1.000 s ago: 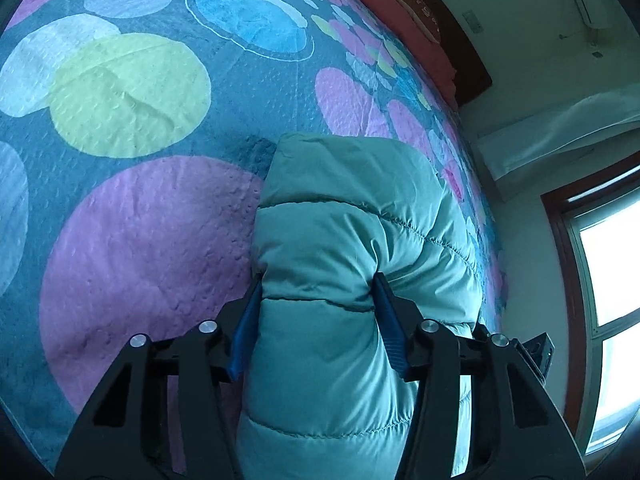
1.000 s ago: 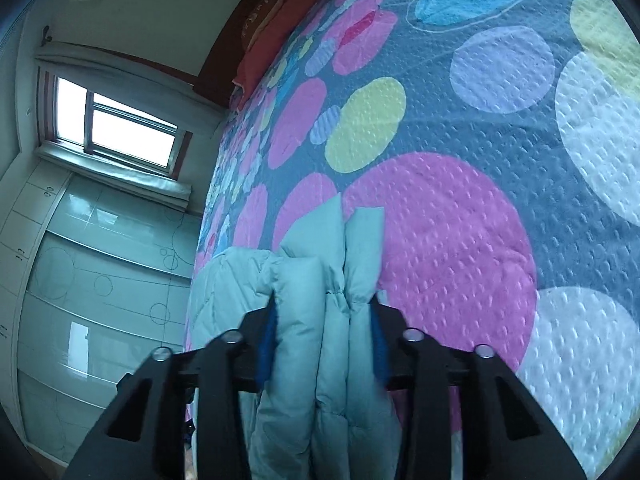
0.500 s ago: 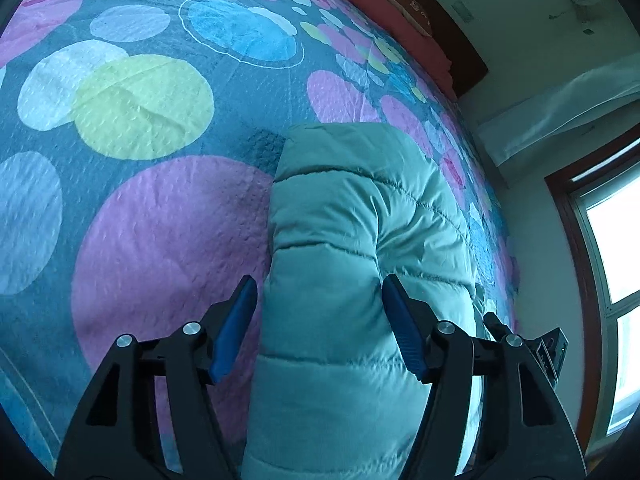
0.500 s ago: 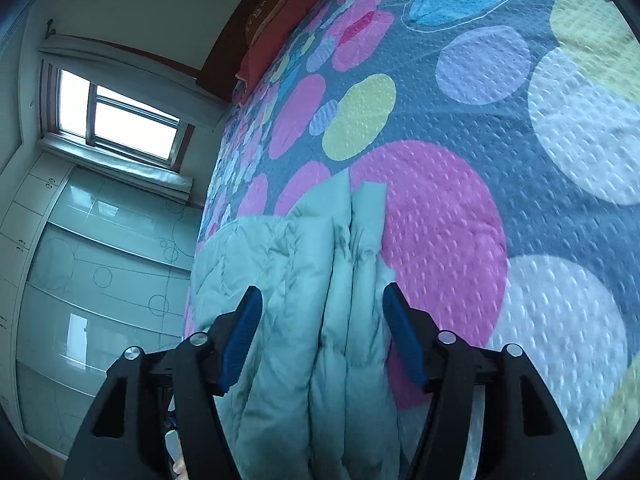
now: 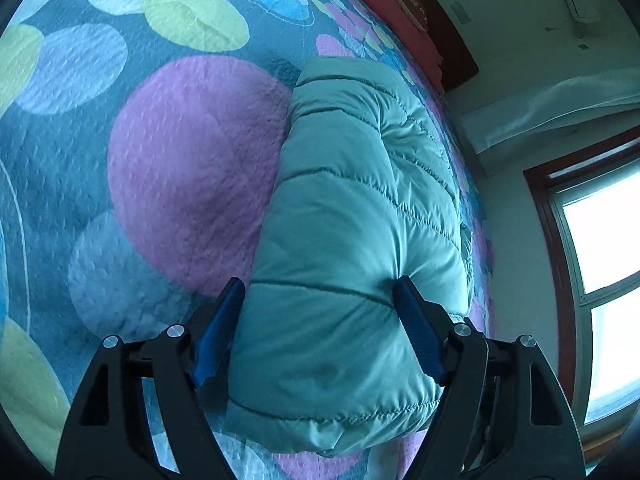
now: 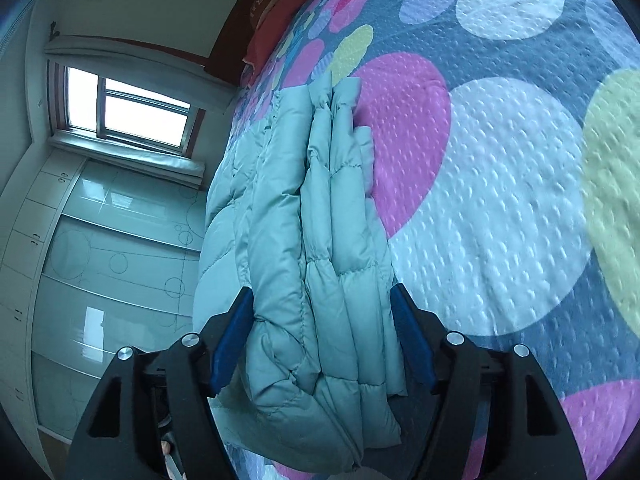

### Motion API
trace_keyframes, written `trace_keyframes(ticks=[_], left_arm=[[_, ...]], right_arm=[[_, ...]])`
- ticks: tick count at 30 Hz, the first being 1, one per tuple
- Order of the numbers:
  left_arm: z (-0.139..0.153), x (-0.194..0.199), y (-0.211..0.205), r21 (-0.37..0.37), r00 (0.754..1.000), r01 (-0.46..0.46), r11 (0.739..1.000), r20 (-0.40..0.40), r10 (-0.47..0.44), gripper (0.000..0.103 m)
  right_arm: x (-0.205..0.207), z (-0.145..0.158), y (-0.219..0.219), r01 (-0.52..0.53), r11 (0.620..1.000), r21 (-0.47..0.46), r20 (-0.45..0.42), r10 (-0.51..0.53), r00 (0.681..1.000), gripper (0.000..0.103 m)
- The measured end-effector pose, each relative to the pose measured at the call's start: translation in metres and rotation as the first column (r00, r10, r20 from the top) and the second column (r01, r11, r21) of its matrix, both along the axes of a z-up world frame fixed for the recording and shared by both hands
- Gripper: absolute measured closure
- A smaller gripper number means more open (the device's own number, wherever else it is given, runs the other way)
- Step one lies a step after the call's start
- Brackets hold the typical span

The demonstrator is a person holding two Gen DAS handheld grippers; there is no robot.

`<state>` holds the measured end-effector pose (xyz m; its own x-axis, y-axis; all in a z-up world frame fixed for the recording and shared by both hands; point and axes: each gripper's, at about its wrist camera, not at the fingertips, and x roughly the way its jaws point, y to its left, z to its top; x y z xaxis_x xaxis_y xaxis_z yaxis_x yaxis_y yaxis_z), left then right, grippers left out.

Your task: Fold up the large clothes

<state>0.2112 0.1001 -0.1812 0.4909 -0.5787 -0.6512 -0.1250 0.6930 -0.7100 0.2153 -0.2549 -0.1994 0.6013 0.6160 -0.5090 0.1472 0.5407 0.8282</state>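
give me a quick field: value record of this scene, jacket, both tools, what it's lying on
item: teal puffer jacket, folded into a thick bundle
resting on: bedspread with big coloured circles
left tool: open, blue pads on either side of the bundle's end, not squeezing it
right tool: open, pads astride the layered edge of the jacket
far end of bed: red pillow
room: window, glossy wardrobe doors
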Motion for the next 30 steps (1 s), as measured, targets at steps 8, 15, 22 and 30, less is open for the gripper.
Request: trace_keyframes(ticks=[8,15,22,30], left_arm=[[-0.001,-0.013,-0.004,-0.003,1.000,-0.008,1.000,0.023,0.008,0.035],[0.013,-0.023,-0.015,0.051,0.998,-0.001,0.999,0.060,-0.002,0.061],[0.014,-0.033,-0.026,0.091,0.997,0.005,0.996,0.081,-0.013,0.064],[0.014,-0.029,-0.028,0.102,0.997,0.007,0.995,0.077,-0.014,0.064]], right_arm=[[-0.024,-0.011,0.005,-0.015,0.999,0.039,0.013,0.015,1.000,0.034],[-0.033,-0.003,0.002,-0.024,0.999,0.022,0.037,0.024,0.999,0.072],[-0.037,-0.010,-0.008,-0.021,0.999,0.033,0.022,0.020,1.000,0.076],[-0.035,-0.015,-0.011,-0.020,0.999,0.045,0.013,0.019,1.000,0.076]])
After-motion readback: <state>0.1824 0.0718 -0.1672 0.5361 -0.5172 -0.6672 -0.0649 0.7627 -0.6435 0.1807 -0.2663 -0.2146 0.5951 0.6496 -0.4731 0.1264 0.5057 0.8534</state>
